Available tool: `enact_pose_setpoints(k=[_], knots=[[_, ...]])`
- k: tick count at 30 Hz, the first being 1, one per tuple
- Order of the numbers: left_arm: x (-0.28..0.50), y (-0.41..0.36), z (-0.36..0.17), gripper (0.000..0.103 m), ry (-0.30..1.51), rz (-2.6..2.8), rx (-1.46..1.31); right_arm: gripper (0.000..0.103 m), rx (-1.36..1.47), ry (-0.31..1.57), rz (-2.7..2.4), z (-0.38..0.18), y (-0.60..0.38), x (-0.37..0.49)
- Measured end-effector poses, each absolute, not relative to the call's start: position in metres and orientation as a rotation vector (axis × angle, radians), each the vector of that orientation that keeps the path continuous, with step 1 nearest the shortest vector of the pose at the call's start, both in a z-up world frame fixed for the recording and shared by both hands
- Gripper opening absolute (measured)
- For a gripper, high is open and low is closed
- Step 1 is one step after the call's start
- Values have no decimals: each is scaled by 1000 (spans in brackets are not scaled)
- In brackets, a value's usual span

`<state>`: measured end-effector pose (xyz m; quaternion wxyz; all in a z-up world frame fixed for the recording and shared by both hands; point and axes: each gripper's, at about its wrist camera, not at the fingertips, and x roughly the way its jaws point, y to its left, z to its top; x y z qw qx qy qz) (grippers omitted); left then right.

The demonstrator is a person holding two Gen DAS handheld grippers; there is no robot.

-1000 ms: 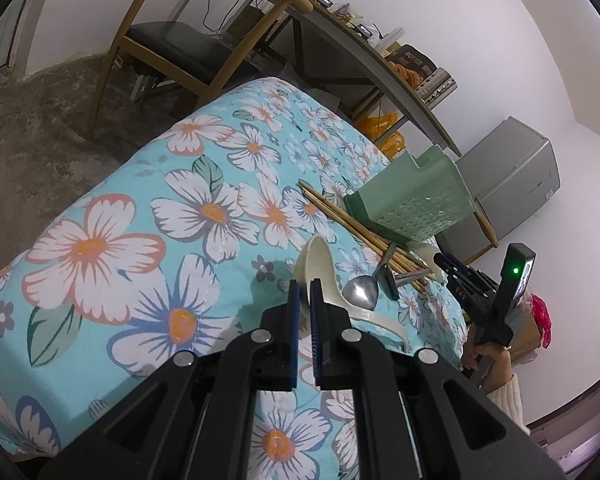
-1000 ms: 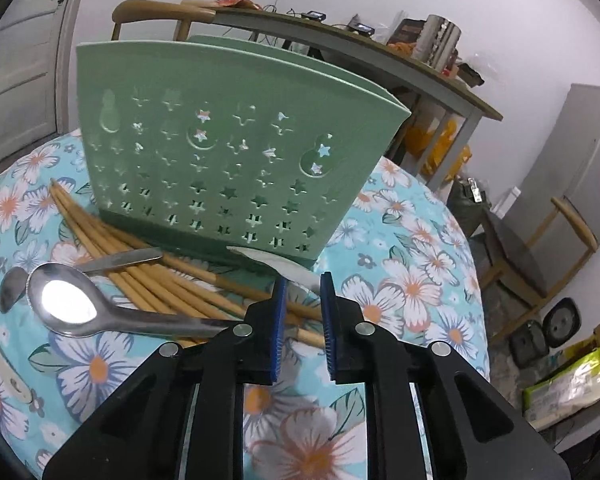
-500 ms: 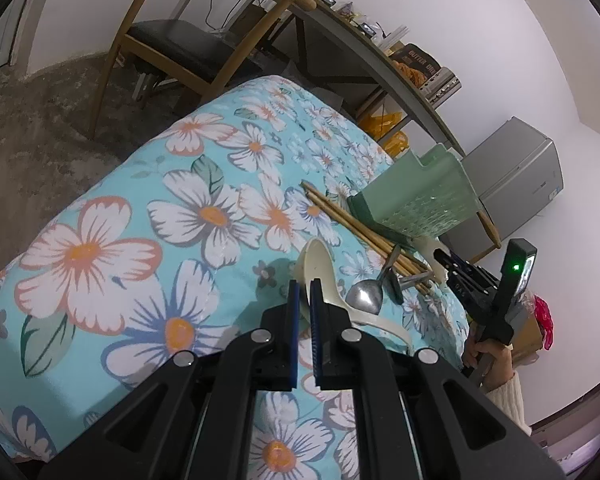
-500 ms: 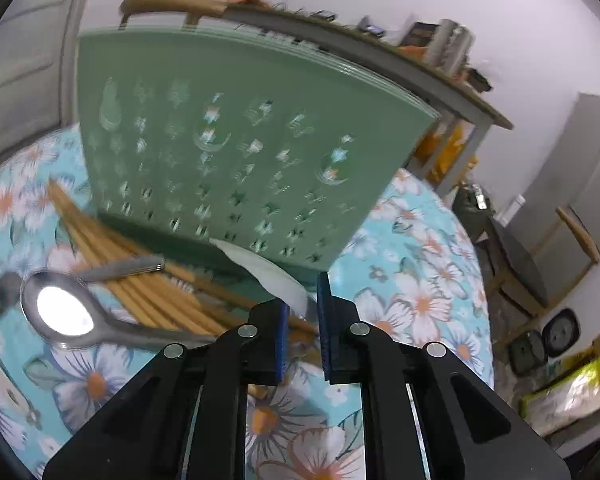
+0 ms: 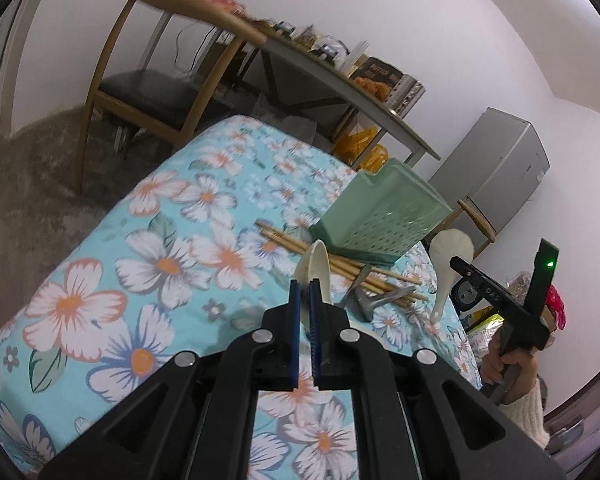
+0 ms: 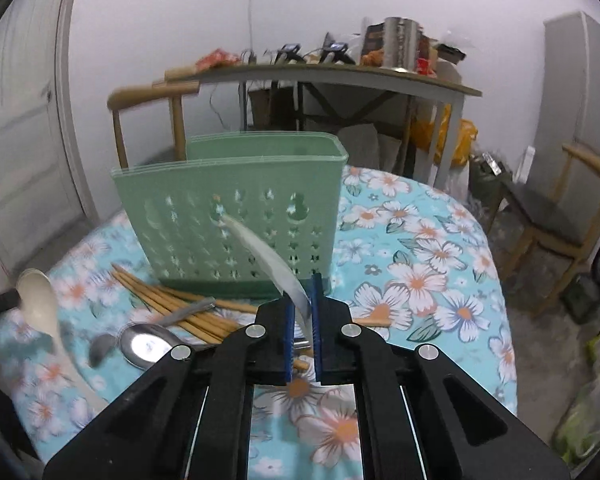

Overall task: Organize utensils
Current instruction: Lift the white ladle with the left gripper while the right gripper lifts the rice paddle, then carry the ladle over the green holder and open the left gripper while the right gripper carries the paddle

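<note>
One white spoon (image 5: 315, 276) is clamped in the left gripper (image 5: 305, 312) and another white spoon (image 6: 260, 254) in the right gripper (image 6: 301, 308), both lifted, while the green holder (image 6: 236, 216) near the worktop's far edge appears unfilled, and chopsticks (image 6: 172, 300) and metal spoons (image 6: 148, 346) are left lying before it.

Both white spoons (image 5: 446, 264) (image 5: 315, 268) now lifted off the tablecloth (image 5: 172, 240), formerly lying flat.

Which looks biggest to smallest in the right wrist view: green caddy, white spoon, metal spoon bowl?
1. Green caddy, largest by far.
2. White spoon, long from bowl to handle.
3. Metal spoon bowl, smallest.
The white spoon is blurred, and nearness to the camera differs, so real sizes are unsure.
</note>
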<state>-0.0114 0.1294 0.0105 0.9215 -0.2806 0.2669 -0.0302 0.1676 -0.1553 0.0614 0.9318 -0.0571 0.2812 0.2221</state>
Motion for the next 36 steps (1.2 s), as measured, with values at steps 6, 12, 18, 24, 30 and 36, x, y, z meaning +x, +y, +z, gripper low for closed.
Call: enact_pose_setpoints(k=[6, 12, 18, 24, 30, 36], knots=[[-9, 108, 28, 3, 479, -67, -514, 1, 4, 539, 447, 79, -173, 171], [-6, 101, 36, 3, 450, -53, -472, 1, 44, 488, 414, 91, -190, 167], [-11, 104, 49, 3, 397, -29, -484, 1, 123, 450, 389, 102, -212, 162], [0, 102, 81, 3, 340, -40, -486, 1, 180, 399, 379, 123, -224, 164], [36, 92, 141, 3, 273, -37, -415, 1, 154, 361, 357, 142, -230, 174], [96, 76, 192, 2, 219, 30, -271, 1, 174, 333, 364, 160, -236, 200]])
